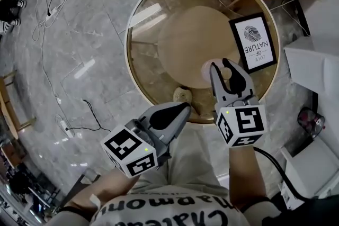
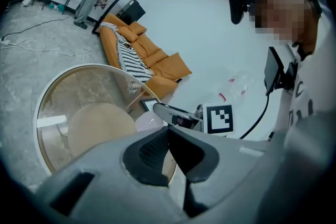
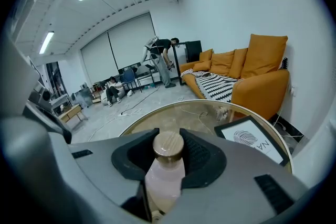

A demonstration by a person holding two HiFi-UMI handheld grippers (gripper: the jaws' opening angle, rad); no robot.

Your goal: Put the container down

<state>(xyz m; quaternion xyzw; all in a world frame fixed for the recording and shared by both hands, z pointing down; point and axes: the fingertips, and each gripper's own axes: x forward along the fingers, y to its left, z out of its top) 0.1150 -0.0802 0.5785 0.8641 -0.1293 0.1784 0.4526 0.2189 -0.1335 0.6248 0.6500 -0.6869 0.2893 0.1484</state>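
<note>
Container [image 3: 164, 178], a pale pink bottle with a wood-toned cap, is clamped at its neck in the right tongs [image 3: 169, 153], cap pointing away towards the far side of the room. From above, it [image 1: 205, 72] hangs over the round glass bench [image 1: 130, 29], right of the middle; whether it touches the glass I cannot tell. The right tongs [image 1: 226, 72] reach in across the near rim.

The left tongs [image 2: 168, 144] are closed on themselves with nothing between them, their tips [image 1: 180, 112] at the near rim, just beside a small cream object [image 1: 183, 96] on the glass.

A framed print [image 1: 254, 42] lies on the bench's right side, close to the rim and just right of the bottle. The left half and far part of the glass are bare, bounded by the thin gold rim.

An orange sofa [image 3: 252, 71] with a striped throw stands beyond the far right edge. Cables [image 1: 53, 8] trail over the grey floor to the left.
</note>
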